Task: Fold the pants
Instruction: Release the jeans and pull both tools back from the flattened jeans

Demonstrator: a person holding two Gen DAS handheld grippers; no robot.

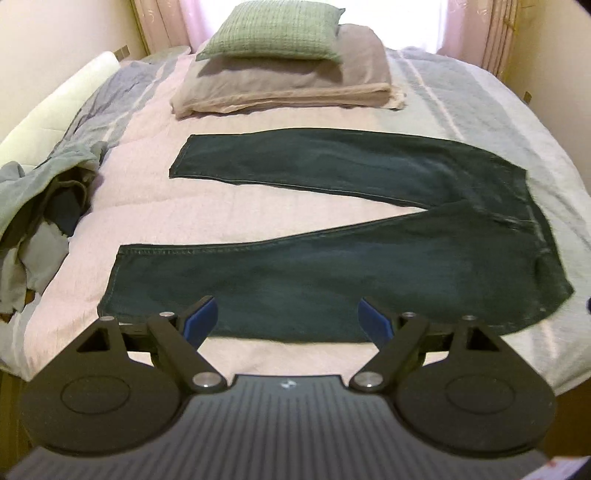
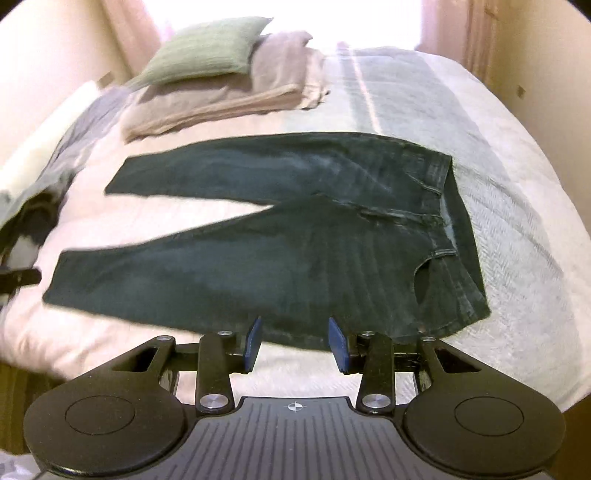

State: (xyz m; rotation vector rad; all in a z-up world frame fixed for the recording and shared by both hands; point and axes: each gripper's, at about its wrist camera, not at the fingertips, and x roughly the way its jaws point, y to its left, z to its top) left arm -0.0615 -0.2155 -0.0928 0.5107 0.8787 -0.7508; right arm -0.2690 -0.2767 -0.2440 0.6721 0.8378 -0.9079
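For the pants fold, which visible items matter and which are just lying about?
Job: dark jeans, left gripper, right gripper, both open.
Lying about: green pillow, folded beige bedding, clothes heap, bed cover.

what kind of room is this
Most likely a bedroom. A made bed fills both views, with a green pillow stacked on folded linens at its far end and curtains over a bright window behind. Dark pants lie spread on the cover.
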